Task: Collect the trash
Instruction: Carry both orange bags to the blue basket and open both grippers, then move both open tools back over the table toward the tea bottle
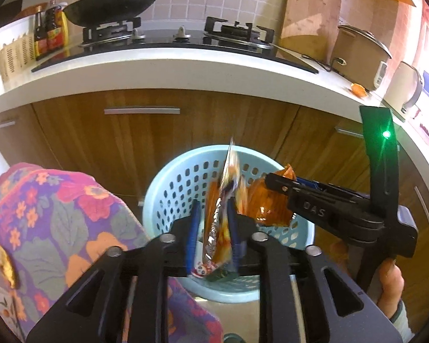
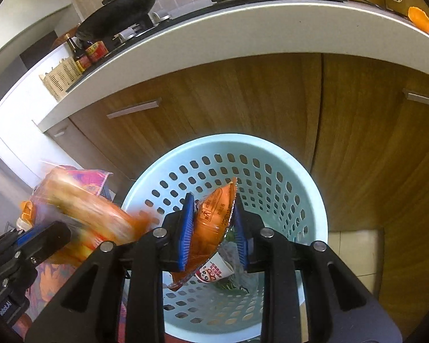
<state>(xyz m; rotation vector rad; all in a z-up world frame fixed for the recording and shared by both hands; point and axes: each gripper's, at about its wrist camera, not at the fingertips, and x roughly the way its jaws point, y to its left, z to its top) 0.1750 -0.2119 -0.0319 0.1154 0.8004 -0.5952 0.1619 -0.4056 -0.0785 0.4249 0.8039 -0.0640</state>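
Left wrist view had the left gripper (image 1: 213, 228) right up close, its blue pads (image 1: 192, 234) set narrow with a foil snack wrapper (image 1: 218, 214) standing on edge between them. Blur on that wrapper made it hard to say whether the pads truly pinched it or whether it was slipping free. Just beyond, the right gripper (image 1: 274, 183) reached in from the side over the pale blue perforated basket (image 1: 168, 188), and an orange crinkled packet (image 1: 271, 203) hung at its tip.

Right wrist view told that side better: the right gripper (image 2: 213, 228) was closed down on the orange packet (image 2: 211, 225), pads pressing both faces, the packet bowed and dangling over the basket (image 2: 300, 200) mouth. Down inside sat a small printed paper cup (image 2: 214, 271) among other scraps.

By my read, both wrappers were feather-light, thin and slick, with no stiffness at all. They would crumple under any squeeze and could flutter sideways when let go. A hold on a sealed edge or a bunched fold would have served best.

Beside the basket lay a flowered cloth (image 1: 57, 223). Farther off ran the wooden cabinet doors (image 1: 128, 131), then the white countertop (image 1: 186, 71) with a black wok (image 1: 111, 5) on the stove.
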